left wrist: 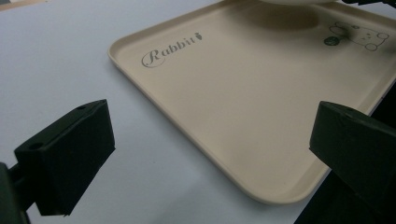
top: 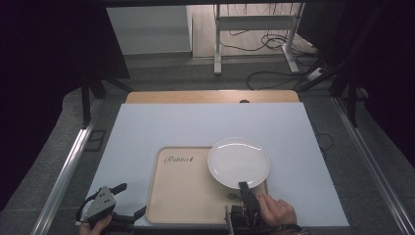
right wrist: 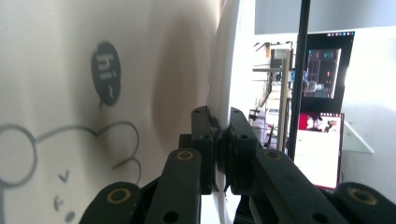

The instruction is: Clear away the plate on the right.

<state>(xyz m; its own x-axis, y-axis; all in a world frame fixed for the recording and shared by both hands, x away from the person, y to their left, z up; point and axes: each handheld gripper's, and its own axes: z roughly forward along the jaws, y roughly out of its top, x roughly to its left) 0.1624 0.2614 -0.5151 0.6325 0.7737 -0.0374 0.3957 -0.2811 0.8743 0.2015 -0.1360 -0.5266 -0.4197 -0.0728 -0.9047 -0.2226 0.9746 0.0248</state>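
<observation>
Two grippers sit at the near edge of my bench, one in each of my hands. My left gripper rests at the bench's near left corner, a grey three-cornered plate on top, its jaws spread wide apart and holding nothing. In the left gripper view, those two black jaws frame the near corner of a beige tray, which lies flat on a white sheet that covers most of the bench.

My right hand holds the right gripper at the tray's near right corner. Its jaws are clenched on the near rim of a white plate. In the right gripper view, the right gripper pinches the plate's thin rim edge-on between its jaws, with the tray's surface to the left.

From the high view, the plate overlaps the tray's far right corner, and part of it extends past the tray over the white sheet. I cannot tell whether the plate touches the tray. The tray carries the word "Rabbit" in script near its far left corner, and a speech bubble reading "hi" beside an outline drawing near the right gripper.

Beyond the sheet, a strip of bare wood marks the bench's far edge. Farther off, cables lie on the floor around a white metal stand.
</observation>
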